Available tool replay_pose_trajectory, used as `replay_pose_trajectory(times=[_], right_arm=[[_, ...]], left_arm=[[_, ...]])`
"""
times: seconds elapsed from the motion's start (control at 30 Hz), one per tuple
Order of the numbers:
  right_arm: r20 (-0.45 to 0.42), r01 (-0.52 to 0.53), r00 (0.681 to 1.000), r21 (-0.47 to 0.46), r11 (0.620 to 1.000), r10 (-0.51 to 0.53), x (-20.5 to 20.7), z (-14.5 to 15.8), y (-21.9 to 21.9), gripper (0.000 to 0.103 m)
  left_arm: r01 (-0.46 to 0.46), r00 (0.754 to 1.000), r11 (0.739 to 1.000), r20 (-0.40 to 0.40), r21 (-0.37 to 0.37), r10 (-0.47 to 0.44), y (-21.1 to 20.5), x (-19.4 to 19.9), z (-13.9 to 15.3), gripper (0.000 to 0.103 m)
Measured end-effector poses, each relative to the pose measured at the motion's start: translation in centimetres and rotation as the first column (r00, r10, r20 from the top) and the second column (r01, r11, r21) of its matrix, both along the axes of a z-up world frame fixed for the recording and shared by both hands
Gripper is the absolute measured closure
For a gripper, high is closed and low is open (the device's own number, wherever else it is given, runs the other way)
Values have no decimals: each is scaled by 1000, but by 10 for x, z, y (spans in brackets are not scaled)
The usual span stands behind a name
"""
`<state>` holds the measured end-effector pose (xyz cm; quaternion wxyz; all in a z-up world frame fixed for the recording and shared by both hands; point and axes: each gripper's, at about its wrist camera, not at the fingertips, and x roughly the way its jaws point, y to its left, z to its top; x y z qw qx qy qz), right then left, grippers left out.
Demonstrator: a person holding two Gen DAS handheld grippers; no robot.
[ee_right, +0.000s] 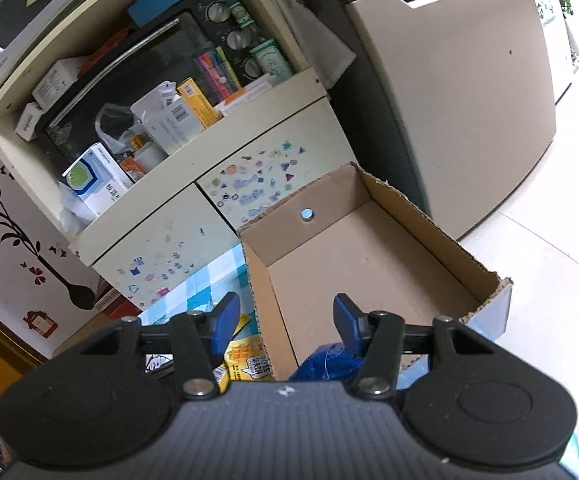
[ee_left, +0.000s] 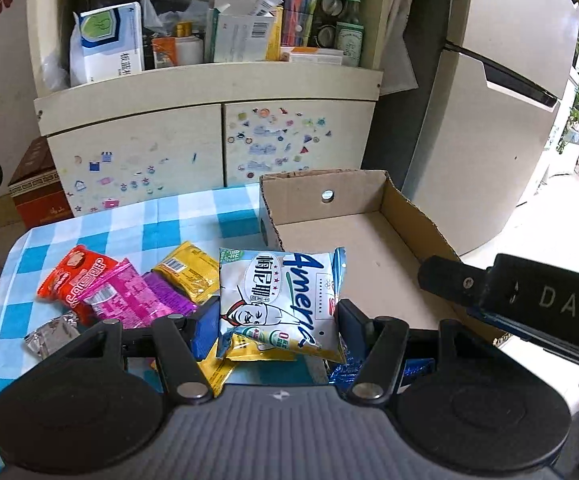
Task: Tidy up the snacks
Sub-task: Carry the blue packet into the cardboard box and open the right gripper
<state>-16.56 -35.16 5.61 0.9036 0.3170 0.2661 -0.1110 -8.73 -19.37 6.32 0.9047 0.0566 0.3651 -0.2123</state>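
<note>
A low tabletop point(ee_left: 177, 216) with a blue-and-white checked cloth carries a loose pile of snack packets and, at its right end, an open cardboard box point(ee_left: 369, 240). As far as both views show, the box floor is bare, so the sorting looks barely begun.

The left gripper point(ee_left: 269, 316) has its jaws pinching a white packet point(ee_left: 277, 296) by its sides, with the packet just short of the box's near-left corner.

Beside it lie an orange packet point(ee_left: 69, 276), a pink packet point(ee_left: 117, 296), a purple one and a yellow packet point(ee_left: 189, 268), all yet to be moved.

The right gripper point(ee_right: 285, 320) points over the box's near edge, its jaws apart with nothing between them; a crinkled blue packet point(ee_right: 325, 360) lies just beneath.
</note>
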Motion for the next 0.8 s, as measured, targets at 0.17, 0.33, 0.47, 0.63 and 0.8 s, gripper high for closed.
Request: replay_pose_trajectory(times=[0.17, 0.33, 0.47, 0.63, 0.8], right_arm=[[-7, 15, 1000, 14, 1000, -15, 1, -3, -4, 50], [-33, 63, 998, 29, 998, -62, 0, -8, -10, 47], [-62, 134, 989, 22, 991, -133, -3, -10, -16, 35], [-72, 182, 981, 30, 983, -180, -6, -11, -23, 35], [-62, 179, 982, 29, 983, -177, -6, -11, -21, 35]], left_arm=[[1, 1000, 1000, -11, 8, 0, -7, 4, -4, 36], [12, 1000, 1000, -13, 11, -12, -16, 11, -6, 36], [29, 1000, 998, -1, 48, -29, -33, 15, -6, 29], [39, 995, 978, 82, 204, -56, -55, 6, -4, 10], [39, 995, 973, 79, 225, -58, -51, 5, -1, 8]])
